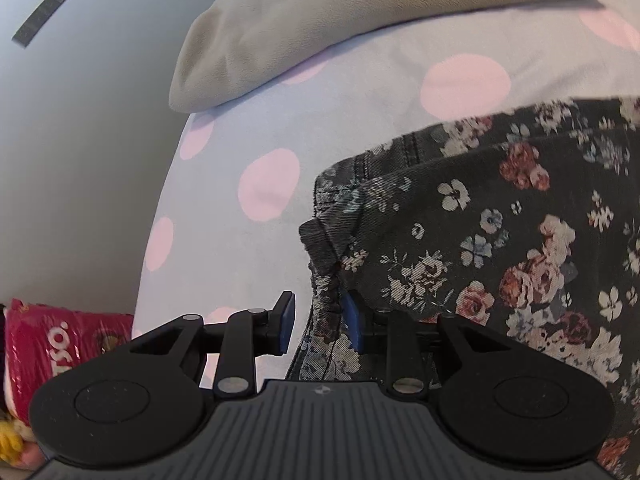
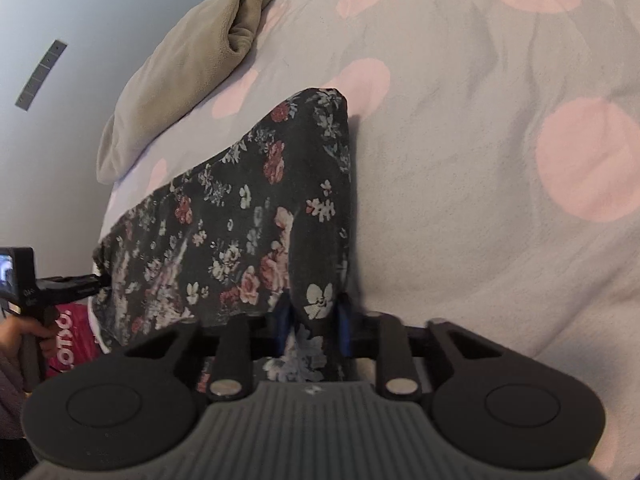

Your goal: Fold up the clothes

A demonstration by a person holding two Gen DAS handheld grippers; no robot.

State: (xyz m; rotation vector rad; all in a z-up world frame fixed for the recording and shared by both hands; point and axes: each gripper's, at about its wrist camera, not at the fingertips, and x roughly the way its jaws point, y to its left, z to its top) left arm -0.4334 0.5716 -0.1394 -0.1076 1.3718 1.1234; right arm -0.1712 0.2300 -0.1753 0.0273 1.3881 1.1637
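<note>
Inspection of the fold in progress. The floral garment [image 2: 256, 216] lies on the polka-dot bedspread [image 2: 480, 160], its near hem at my two grippers and its long axis running away from me toward twelve o'clock, where a folded corner stands up in the right wrist view.

My right gripper [image 2: 314, 322] is clamped on the hem: both blue pads press a pinch of the dark cloth at the garment's right edge, fabric bunched between them.

My left gripper [image 1: 320, 322] is not gripping. Its fingers stand apart; the garment's frayed left edge hangs in the gap, close against the right-hand pad [image 1: 352, 320], while the left-hand pad [image 1: 287, 322] stands clear at nine o'clock over bare bedspread.

Judgement: the coming move turns on the left side. The cloth lies at three o'clock of that gap's centre, so the left gripper needs closing before both corners can travel together along the long axis. A beige blanket [image 1: 320, 28] lies beyond at twelve o'clock, well apart.
</note>
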